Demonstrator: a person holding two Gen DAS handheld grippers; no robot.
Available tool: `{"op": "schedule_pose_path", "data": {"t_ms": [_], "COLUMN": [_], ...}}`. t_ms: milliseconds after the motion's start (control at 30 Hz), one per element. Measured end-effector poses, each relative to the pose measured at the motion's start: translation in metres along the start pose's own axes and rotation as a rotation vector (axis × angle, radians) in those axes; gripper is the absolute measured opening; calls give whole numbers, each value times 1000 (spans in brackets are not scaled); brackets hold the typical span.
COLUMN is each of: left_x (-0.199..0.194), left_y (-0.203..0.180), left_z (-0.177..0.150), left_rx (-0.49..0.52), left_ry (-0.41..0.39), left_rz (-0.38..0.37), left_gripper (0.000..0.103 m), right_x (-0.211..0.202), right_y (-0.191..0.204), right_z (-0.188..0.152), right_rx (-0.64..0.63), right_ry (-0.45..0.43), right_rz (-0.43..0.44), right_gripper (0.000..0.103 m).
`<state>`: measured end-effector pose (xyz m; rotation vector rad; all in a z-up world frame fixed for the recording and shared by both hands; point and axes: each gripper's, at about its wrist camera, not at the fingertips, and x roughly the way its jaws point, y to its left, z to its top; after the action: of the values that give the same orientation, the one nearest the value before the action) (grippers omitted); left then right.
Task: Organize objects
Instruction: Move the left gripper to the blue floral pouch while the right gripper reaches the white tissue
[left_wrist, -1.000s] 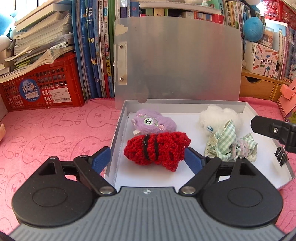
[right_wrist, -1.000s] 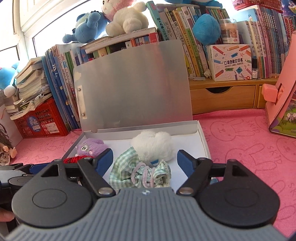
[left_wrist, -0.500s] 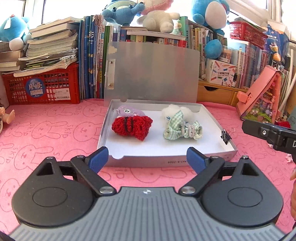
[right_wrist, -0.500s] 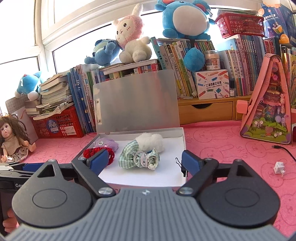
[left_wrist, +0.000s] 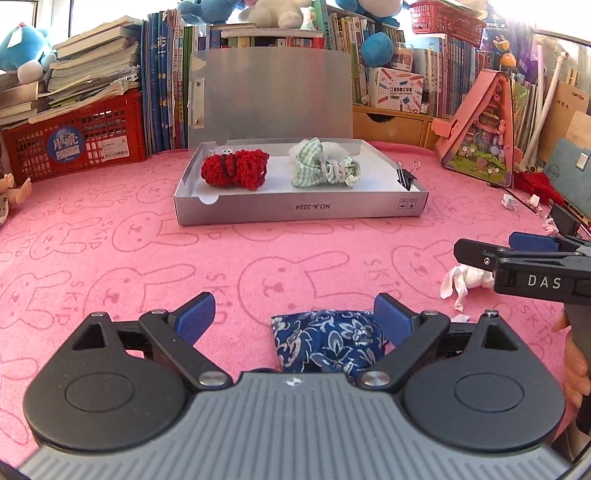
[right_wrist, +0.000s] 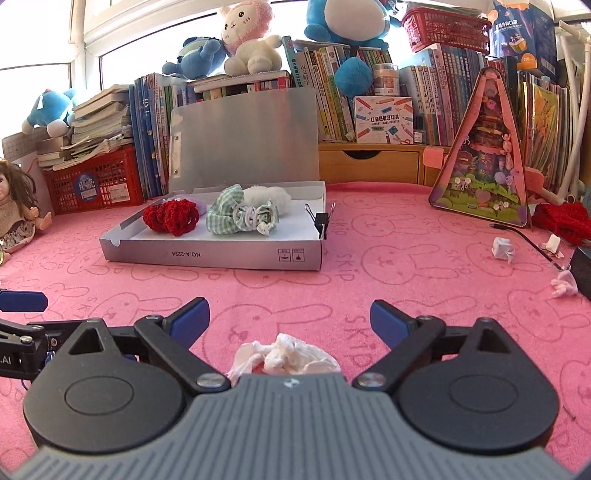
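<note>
A grey open box (left_wrist: 303, 210) (right_wrist: 221, 254) stands on the pink mat with its lid up. In it lie a red crochet piece (left_wrist: 234, 170) (right_wrist: 171, 216), a green checked scrunchie bundle (left_wrist: 323, 168) (right_wrist: 240, 216) and a white fluffy piece (right_wrist: 267, 195). My left gripper (left_wrist: 293, 317) is open, low over the mat, with a blue floral fabric pouch (left_wrist: 328, 343) between its fingers near the right one. My right gripper (right_wrist: 290, 319) is open over a crumpled white cloth (right_wrist: 284, 356) (left_wrist: 465, 278); it also shows in the left wrist view (left_wrist: 524, 258).
A black binder clip (left_wrist: 404, 177) (right_wrist: 320, 221) sits on the box's right wall. A red basket (left_wrist: 74, 140), books and plush toys line the back. A pink triangular toy house (right_wrist: 484, 173), a doll (right_wrist: 16, 206), a cable and small scraps (right_wrist: 502, 249) lie around.
Both grippers have pulled back from the box towards the near part of the mat and dropped low. The floral pouch and the white cloth have come into view between their fingers.
</note>
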<state>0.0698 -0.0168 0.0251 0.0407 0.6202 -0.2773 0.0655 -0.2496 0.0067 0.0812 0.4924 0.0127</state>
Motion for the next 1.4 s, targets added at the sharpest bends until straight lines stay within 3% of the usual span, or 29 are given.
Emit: {"op": "schedule_pose_path", "data": {"t_ms": [700,1400], "left_x": [12,7], "left_y": [-10,-11], "left_z": [-22,-26], "left_rx": [-44,-37], "left_ry": [21,-4], "left_rz": [3,4], "left_gripper": [96,89], "right_x": [24,27], "right_y": [12,13], "right_z": [-9,-9], "right_rx": [-40,-55], "right_ry": [124,146], "right_rz": [-63,-60], "right_gripper": [98,98]}}
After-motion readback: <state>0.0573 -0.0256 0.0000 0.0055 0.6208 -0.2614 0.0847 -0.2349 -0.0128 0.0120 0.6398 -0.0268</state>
